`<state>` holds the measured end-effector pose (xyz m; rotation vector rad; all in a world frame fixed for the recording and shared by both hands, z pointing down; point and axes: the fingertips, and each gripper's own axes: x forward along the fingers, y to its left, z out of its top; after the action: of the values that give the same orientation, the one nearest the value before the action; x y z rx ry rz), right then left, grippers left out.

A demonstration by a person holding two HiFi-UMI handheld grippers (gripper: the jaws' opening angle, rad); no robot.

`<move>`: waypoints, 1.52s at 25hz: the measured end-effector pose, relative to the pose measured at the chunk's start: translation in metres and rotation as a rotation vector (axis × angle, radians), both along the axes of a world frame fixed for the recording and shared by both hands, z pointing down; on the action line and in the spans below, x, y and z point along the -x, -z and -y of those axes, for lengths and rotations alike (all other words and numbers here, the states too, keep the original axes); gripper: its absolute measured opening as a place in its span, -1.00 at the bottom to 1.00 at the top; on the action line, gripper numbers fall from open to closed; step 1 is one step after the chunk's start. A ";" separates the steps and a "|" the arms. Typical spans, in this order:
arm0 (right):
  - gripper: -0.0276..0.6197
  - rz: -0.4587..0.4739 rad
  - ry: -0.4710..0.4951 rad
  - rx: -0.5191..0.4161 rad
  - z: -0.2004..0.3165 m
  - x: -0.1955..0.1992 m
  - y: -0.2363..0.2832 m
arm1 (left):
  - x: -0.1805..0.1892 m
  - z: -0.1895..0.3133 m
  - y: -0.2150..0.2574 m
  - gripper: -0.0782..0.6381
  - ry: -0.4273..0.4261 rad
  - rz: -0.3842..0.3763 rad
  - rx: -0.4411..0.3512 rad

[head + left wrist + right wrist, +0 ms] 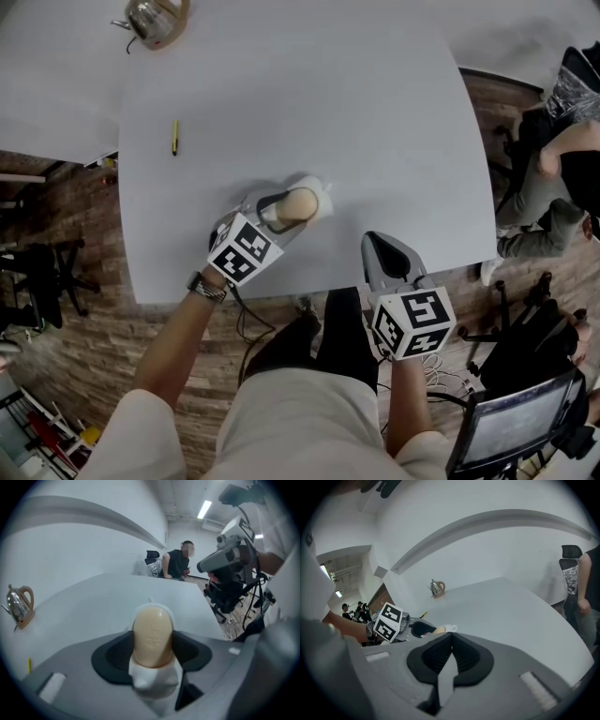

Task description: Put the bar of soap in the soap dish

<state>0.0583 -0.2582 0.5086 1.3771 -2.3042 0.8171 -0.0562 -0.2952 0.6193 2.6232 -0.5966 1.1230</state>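
- At the near side of the table (328,94), your left gripper (277,212) has its jaws clamped on the bar of soap (300,202), the dark pads pressing its two long flanks
- Look into the left gripper view: the white soap dish (155,682) shows under the bar's near end and again as a rim behind its far end, so the bar sits in the dish or just over it; whether its weight already rests there I cannot tell
- You are, by my reading, at the placing step, with the task close to done
- Next, settle the bar until the dish bears it, then spread the jaws enough to clear both flanks, and draw back along the gripper's own line; a dragged pad could pull the bar out or shift the dish, which looks light
- Your left forearm reaches forward over the table edge, the gripper tilted downward at the dish
- Your right gripper (377,242) has its jaws together with nothing between them; it hangs at the table's near edge, well apart from the dish, angled down at bare tabletop
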 end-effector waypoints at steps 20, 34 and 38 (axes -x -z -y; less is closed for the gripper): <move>-0.91 0.010 0.001 0.030 -0.006 -0.005 -0.009 | -0.005 0.005 0.005 0.00 -0.016 -0.004 0.022; -0.91 0.032 0.012 0.072 -0.012 -0.005 -0.018 | -0.004 0.004 0.006 0.04 -0.009 -0.018 0.045; -0.91 0.037 0.011 0.079 -0.012 -0.005 -0.019 | -0.004 0.004 0.006 0.05 -0.006 -0.016 0.051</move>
<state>0.0629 -0.2462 0.5276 1.3244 -2.2790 0.9275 -0.0525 -0.2990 0.6135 2.5903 -0.5503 1.1036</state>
